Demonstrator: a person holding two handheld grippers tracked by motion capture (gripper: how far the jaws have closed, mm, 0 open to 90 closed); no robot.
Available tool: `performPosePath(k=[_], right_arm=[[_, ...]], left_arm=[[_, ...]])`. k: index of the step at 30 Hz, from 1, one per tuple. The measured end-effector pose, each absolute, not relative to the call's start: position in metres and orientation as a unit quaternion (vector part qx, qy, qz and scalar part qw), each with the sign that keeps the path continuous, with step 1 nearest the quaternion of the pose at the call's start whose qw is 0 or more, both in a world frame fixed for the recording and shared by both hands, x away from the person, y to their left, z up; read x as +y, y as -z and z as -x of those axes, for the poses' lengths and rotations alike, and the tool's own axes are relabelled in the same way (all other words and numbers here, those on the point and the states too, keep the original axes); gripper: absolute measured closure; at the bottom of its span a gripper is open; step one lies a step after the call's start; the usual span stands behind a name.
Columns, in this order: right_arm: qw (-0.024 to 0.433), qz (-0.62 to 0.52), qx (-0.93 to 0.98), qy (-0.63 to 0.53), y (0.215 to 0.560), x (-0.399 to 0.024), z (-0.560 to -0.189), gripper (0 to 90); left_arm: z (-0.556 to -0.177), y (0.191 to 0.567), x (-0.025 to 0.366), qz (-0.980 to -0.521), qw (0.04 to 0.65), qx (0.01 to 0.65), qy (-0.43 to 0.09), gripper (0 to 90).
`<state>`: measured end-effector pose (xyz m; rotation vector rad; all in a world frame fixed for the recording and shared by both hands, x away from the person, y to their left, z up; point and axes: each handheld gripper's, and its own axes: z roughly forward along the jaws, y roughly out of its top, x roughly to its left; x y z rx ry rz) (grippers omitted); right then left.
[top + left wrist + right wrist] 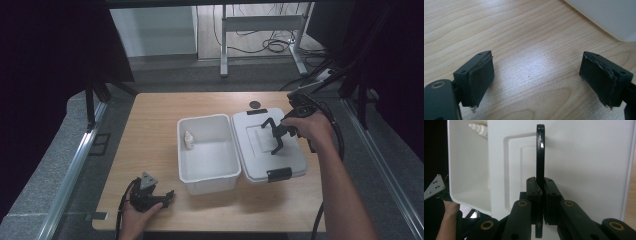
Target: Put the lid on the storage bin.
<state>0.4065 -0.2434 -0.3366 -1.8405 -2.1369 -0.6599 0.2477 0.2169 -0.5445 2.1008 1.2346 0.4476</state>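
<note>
Nearest, the left claw (167, 196) is rested on the surface (150, 130), jaws apart (idle). Farther, the right claw (540, 195) is clamped on the lid's black handle (540, 152), likely for lifting; beside it, a dropper bottle (188, 139) lies in the open white box (207, 176).

1. Table (150, 130): pale wood, wavy brown grain lines running across it.
2. Open box (207, 175): plain white inside and out. Its lid (295, 160), to the right, is white too, with black latches (279, 174) at near and far edges.
3. Lid handle (540, 152) in my right claw (540, 192): glossy black.
4. Small bottle (188, 140) inside box: white.
5. My left claw (536, 80): black jaws, dark grey pads (482, 75), frayed edges.
6. Plate on left claw: grey.
</note>
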Motion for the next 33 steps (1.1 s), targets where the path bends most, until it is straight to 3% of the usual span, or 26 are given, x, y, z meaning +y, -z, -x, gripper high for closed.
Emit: performPosePath(k=[33], right_arm=[[0.129,0.614,-0.747,0.22,0.341,-0.214,-0.409,84.7]], left_arm=[[-0.248,0.545,0.217,-0.802,0.326,0.471,-0.171,12.3]])
